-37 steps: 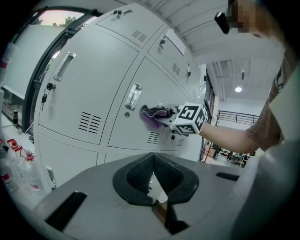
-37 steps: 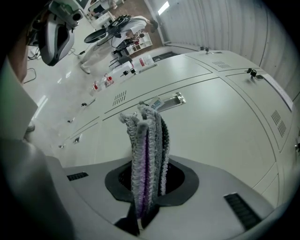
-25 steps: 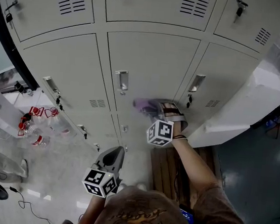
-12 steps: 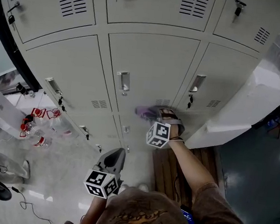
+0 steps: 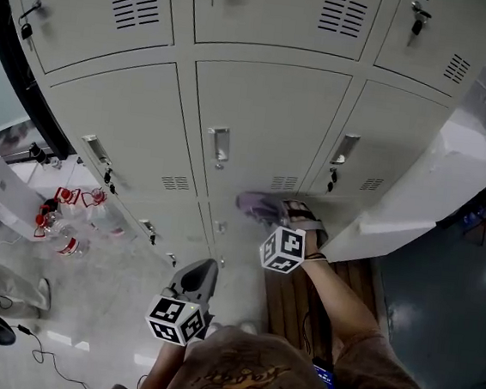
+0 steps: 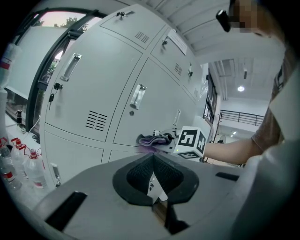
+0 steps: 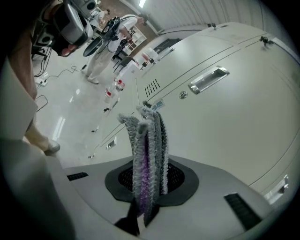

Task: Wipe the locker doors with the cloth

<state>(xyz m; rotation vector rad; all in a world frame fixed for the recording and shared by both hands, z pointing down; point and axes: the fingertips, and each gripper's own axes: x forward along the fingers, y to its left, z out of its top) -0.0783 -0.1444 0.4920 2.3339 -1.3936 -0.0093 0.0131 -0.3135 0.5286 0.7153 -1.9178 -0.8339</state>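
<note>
Pale grey locker doors (image 5: 269, 114) fill the top of the head view. A purple-grey cloth (image 5: 257, 205) is pressed on the middle door's lower part, just under its vent slots. My right gripper (image 5: 274, 212) is shut on it. In the right gripper view the folded cloth (image 7: 146, 140) stands up out of the jaws of the right gripper (image 7: 147, 185) against the door (image 7: 225, 122). My left gripper (image 5: 203, 271) hangs lower and to the left, away from the lockers, shut with nothing in it. The left gripper view looks past my left gripper (image 6: 153, 176) to the cloth (image 6: 152, 138).
Several water bottles (image 5: 66, 235) and a white box (image 5: 1, 194) sit on the floor at left, with cables (image 5: 38, 340) nearby. A wooden bench (image 5: 288, 298) stands below the lockers. A white slab (image 5: 425, 191) leans at right. A key (image 5: 332, 180) hangs from the right door's lock.
My right gripper has slid the cloth down the middle locker door, toward its lower edge. The left gripper has stayed almost still.
</note>
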